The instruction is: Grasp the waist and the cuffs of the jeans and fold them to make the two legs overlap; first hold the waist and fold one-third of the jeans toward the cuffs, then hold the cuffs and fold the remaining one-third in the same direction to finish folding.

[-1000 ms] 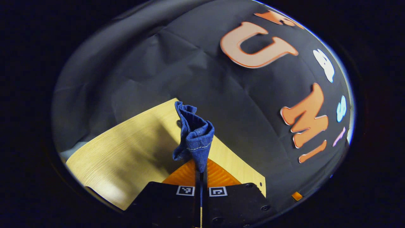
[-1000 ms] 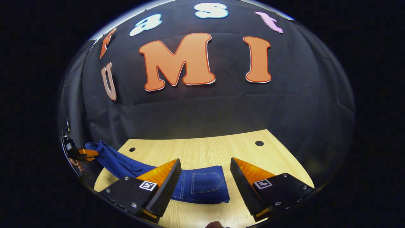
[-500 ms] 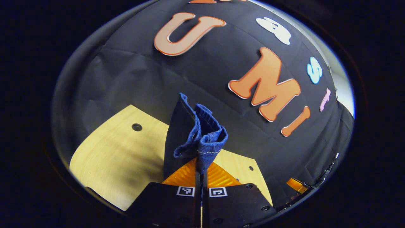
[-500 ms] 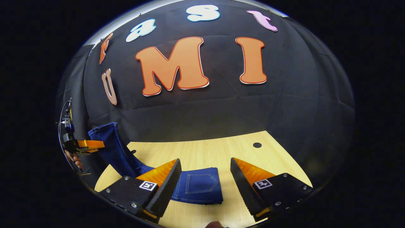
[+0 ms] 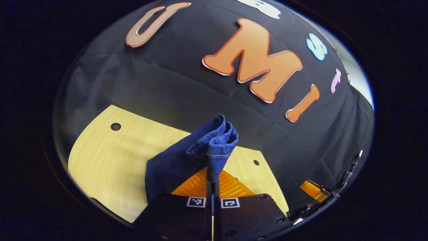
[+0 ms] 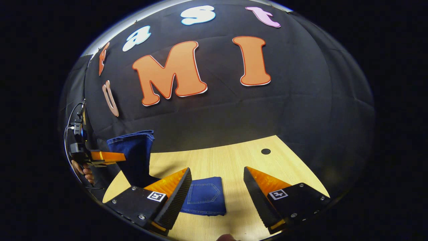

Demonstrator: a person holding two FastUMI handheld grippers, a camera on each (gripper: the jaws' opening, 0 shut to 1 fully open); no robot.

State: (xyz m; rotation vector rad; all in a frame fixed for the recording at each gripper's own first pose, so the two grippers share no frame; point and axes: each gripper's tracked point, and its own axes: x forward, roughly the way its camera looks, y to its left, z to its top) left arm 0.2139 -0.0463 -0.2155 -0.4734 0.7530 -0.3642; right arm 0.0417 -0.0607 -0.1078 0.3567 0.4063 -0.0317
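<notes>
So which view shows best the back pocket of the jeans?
The right gripper view: the back pocket lies flat on the table, seen between the open right gripper fingers. In the left gripper view the jeans appear as a bunched edge pinched by the left gripper.

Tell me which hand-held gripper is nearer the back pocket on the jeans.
Right. The right hand-held gripper hangs open just above the back pocket, which lies between its fingers. The left hand-held gripper is off to the side, raised, shut on the jeans' cuff end.
</notes>
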